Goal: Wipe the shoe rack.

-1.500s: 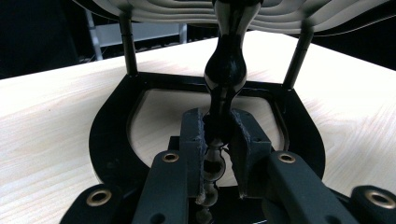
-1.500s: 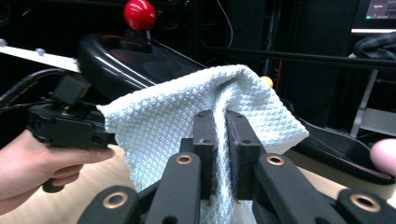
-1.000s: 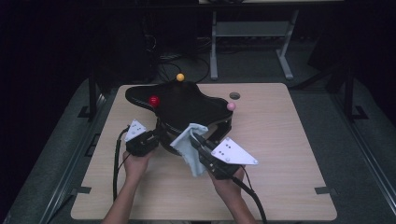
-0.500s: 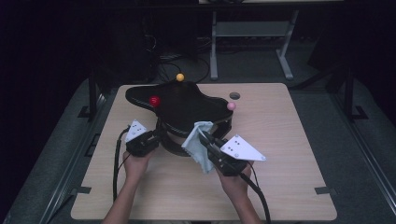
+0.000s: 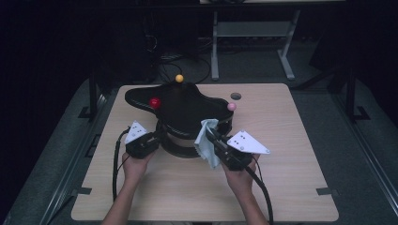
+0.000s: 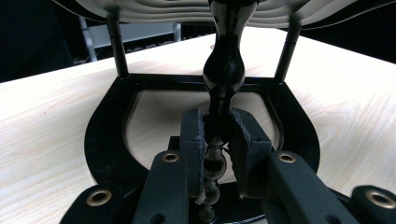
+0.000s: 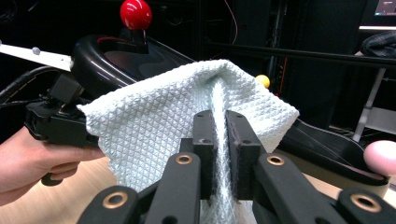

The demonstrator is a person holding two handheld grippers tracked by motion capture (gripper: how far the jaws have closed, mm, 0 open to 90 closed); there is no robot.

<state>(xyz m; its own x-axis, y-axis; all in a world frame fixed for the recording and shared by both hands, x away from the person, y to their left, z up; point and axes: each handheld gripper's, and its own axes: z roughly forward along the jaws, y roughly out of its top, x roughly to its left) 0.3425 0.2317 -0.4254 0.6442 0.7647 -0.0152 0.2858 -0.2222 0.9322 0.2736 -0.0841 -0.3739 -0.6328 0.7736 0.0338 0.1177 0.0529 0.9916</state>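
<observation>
While the black stand [image 5: 180, 110] sits on the far middle of the wooden table [image 5: 291, 154], it is worked on from both sides by a person holding two grippers. In the high view, the stand is seen as a glossy, wavy black top plate raised on a ringed base, with a red ball [image 5: 155, 102], a yellow ball [image 5: 179, 78] and a pink ball [image 5: 231, 107] set at three of its tips.

The left gripper [image 6: 217, 140] is held low at the near left of the stand. In the left gripper view, its jaws are seen narrowly closed around the turned black centre post [image 6: 224, 70], which rises from the base ring [image 6: 107, 135] to the underside of the top plate; the pads press on the post from either side.

The right gripper [image 7: 219, 140] is held at the near right of the stand. A pale blue waffle-weave cloth [image 7: 154, 121] is pinched between its jaws, which are drawn nearly together on a fold of it. In the high view, the cloth [image 5: 206, 140] is seen hanging from the jaws against the near right edge of the top plate, touching or just beside it; which one cannot be told.

No brand, label or legible writing is seen on the stand, the cloth or the grippers; only small dots are seen on the grey three-cornered plates.
</observation>
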